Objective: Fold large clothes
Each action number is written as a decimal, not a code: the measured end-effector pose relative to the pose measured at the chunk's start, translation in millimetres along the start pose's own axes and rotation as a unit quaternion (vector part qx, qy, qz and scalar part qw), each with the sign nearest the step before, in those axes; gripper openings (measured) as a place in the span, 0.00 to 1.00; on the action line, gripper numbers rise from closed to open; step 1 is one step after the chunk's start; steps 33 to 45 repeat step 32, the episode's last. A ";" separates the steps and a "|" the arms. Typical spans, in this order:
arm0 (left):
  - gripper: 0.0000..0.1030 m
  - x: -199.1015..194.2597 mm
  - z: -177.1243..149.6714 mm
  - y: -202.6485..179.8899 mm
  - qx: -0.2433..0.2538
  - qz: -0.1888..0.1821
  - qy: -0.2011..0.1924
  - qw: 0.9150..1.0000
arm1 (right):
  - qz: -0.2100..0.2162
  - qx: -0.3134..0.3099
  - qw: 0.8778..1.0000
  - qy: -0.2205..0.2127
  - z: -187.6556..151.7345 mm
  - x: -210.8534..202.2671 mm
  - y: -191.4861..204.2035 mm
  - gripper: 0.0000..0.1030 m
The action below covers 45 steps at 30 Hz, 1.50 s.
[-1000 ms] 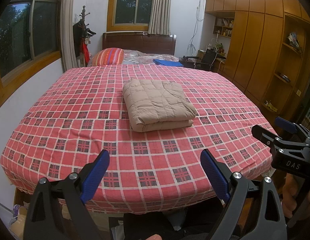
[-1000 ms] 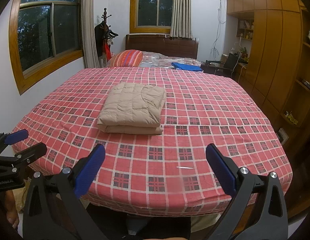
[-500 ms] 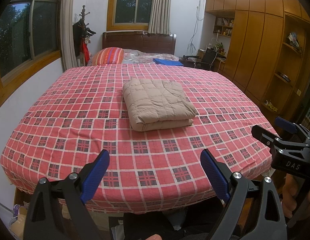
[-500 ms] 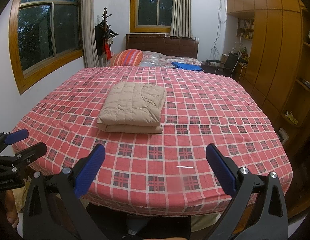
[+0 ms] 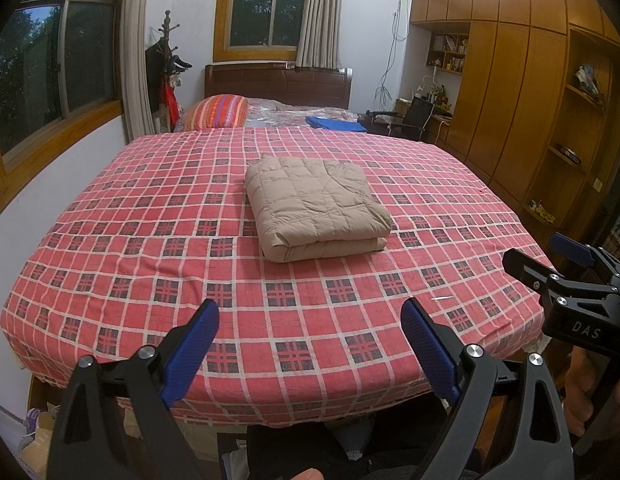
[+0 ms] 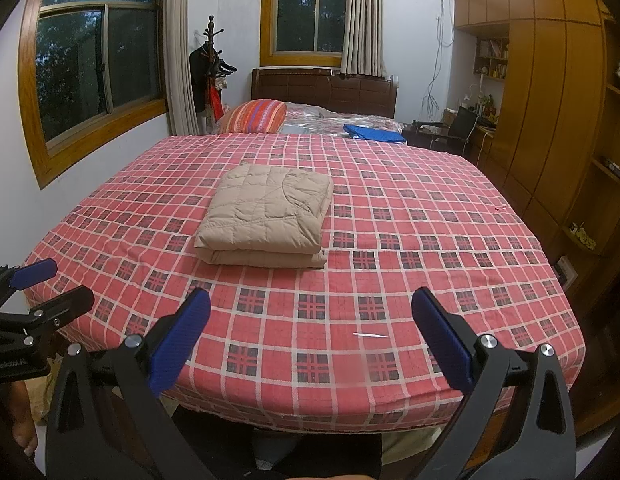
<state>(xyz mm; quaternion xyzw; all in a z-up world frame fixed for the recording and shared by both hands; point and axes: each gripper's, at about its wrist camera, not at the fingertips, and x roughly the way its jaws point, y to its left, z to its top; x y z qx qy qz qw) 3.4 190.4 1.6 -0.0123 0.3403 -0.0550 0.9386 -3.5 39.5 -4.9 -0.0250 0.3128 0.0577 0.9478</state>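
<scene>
Bedroom; bed [image 5: 158, 280] with red plaid cover. Folded beige quilted garment [image 5: 315, 206] lies mid-bed, unmoved over the last second. Left gripper [image 5: 310, 350] and right gripper [image 6: 310, 340]: spread wide, empty, near the bed's foot. Folding looks complete.

The left gripper [image 5: 310, 344] and right gripper [image 6: 311, 334] are hovering side by side, level and pointing forward, each with its blue-padded jaws spread wide and gripping nothing.

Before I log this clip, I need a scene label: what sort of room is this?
A home bedroom, most likely: a large bed under a red plaid sheet with a wooden headboard, a striped pillow, and built-in wooden wardrobes along one wall.
</scene>
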 end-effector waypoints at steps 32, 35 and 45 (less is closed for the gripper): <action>0.90 0.9 -3.4 0.3 0.002 -0.002 0.002 1.000 | 0.003 -0.008 1.000 0.000 -1.0 2.4 3.9 0.97; 0.90 0.9 -3.4 0.3 0.002 -0.002 0.002 1.000 | 0.003 -0.008 1.000 0.000 -1.0 2.4 3.9 0.97; 0.90 0.9 -3.4 0.3 0.002 -0.002 0.002 1.000 | 0.003 -0.008 1.000 0.000 -1.0 2.4 3.9 0.97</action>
